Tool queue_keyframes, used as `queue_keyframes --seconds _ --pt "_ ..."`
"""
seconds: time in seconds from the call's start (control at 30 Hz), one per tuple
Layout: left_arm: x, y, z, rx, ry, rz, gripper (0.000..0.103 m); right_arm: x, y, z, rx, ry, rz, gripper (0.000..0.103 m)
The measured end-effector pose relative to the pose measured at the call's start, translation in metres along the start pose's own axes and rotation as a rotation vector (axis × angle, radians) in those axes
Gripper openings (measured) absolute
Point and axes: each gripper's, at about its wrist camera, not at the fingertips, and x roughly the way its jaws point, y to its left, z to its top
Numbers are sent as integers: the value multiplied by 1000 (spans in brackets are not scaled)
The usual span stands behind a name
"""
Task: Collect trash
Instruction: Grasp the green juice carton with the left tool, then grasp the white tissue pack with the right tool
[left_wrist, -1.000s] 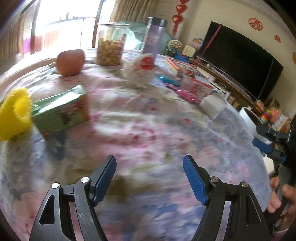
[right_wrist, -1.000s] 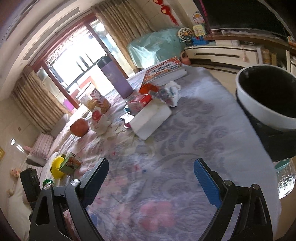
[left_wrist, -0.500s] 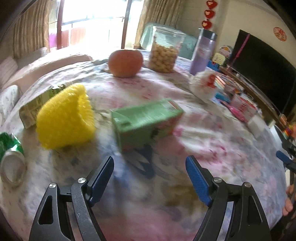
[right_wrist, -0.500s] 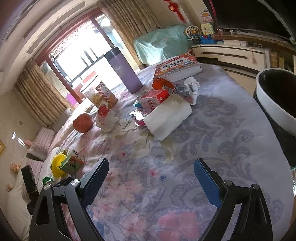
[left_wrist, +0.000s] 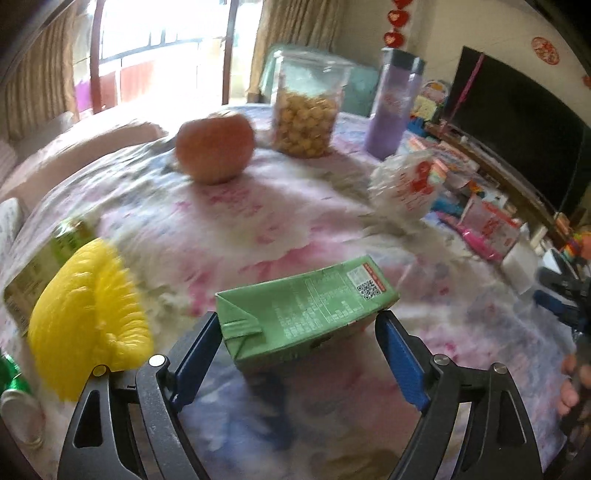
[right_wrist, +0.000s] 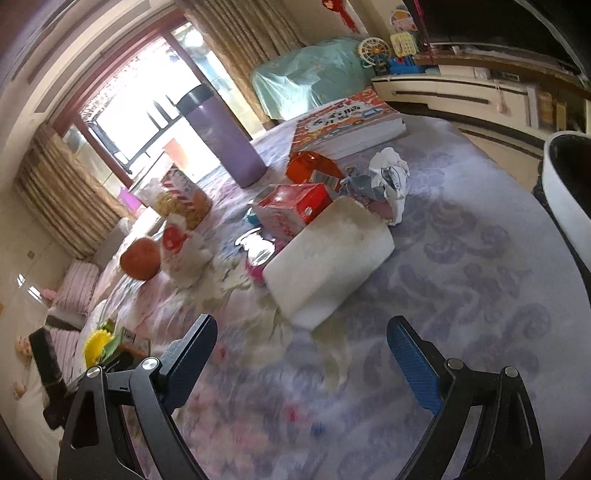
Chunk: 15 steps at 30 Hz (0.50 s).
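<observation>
A green drink carton (left_wrist: 303, 310) lies on its side on the floral tablecloth. My left gripper (left_wrist: 299, 354) is open, with the carton's near end between its blue pads, not clamped. A yellow ruffled cup (left_wrist: 86, 321) lies to its left. My right gripper (right_wrist: 306, 354) is open and empty over the cloth, just short of a white foam block (right_wrist: 328, 262). Behind the block lie a red and white carton (right_wrist: 291, 210), a crumpled white wrapper (right_wrist: 389, 177) and a red wrapper (right_wrist: 312, 166). A black bin with a white rim (right_wrist: 565, 192) stands at the right edge.
An apple (left_wrist: 216, 149), a jar of snacks (left_wrist: 306, 110), a purple bottle (left_wrist: 393, 110) and a white crumpled bag (left_wrist: 406, 188) stand further back. A book (right_wrist: 347, 122) lies at the far side. A flattened green box (left_wrist: 40, 266) and a can (left_wrist: 14, 398) are at the left.
My left gripper has swung left and moved in until the green carton sits between its open pads. My right gripper has moved forward towards the white foam block; the bin has slid to the right edge.
</observation>
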Motion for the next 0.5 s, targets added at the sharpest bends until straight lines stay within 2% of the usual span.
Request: queue_keyframes --seconds 0.1,0.2,0.27,0.33,0.5 --pt "8 -17 2 39 -10 -33 82 11 -4 6 5 11 -19 94" --pt "17 -38 1 103 1 -58 67 16 -3 10 -18 3 -41 88" --pt "24 -52 0 140 15 -89 51 17 -3 11 -32 4 -56 63" --pt "30 -65 -1 172 27 -119 42 16 -3 10 -44 2 -54 61" --pt "32 -90 -3 227 18 -164 38 5 -5 4 -69 -4 -43 58"
